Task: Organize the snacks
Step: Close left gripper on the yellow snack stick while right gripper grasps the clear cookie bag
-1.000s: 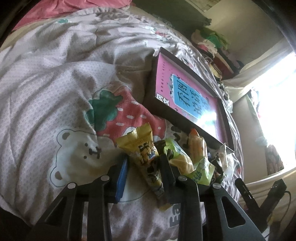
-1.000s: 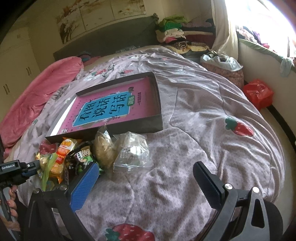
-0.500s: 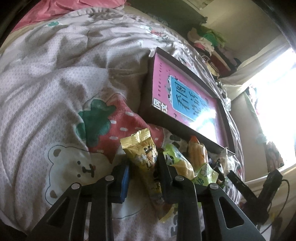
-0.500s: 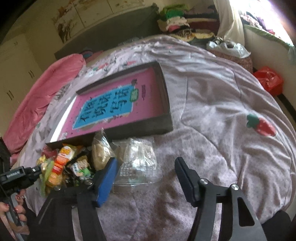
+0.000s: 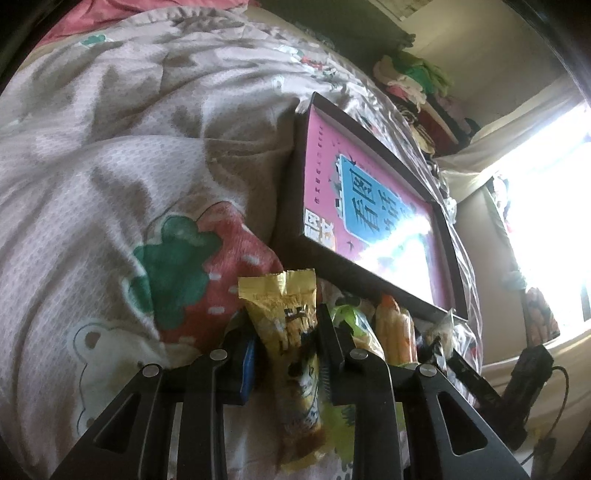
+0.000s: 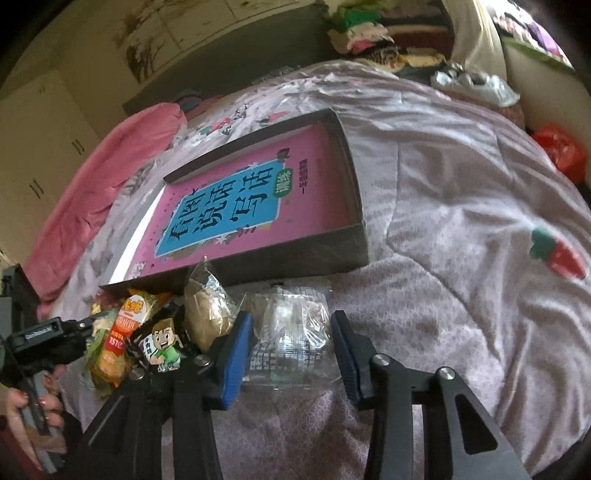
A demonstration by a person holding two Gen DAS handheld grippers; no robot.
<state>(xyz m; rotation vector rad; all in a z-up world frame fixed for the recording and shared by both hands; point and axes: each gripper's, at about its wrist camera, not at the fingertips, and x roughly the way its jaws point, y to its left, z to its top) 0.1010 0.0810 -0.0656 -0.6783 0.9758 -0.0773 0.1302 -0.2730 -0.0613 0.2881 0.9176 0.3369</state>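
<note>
The left gripper [image 5: 286,341] clamps a yellow snack packet [image 5: 291,332]. The right gripper [image 6: 291,349] has just been closing around a clear packet [image 6: 291,332]; pad contact is unclear.

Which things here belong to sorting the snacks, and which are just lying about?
Job:
yellow snack packet in left tongs
clear packet between right tongs
snack pile
dark box

Lying about:
clothes stack
red bag
pink blanket
</note>
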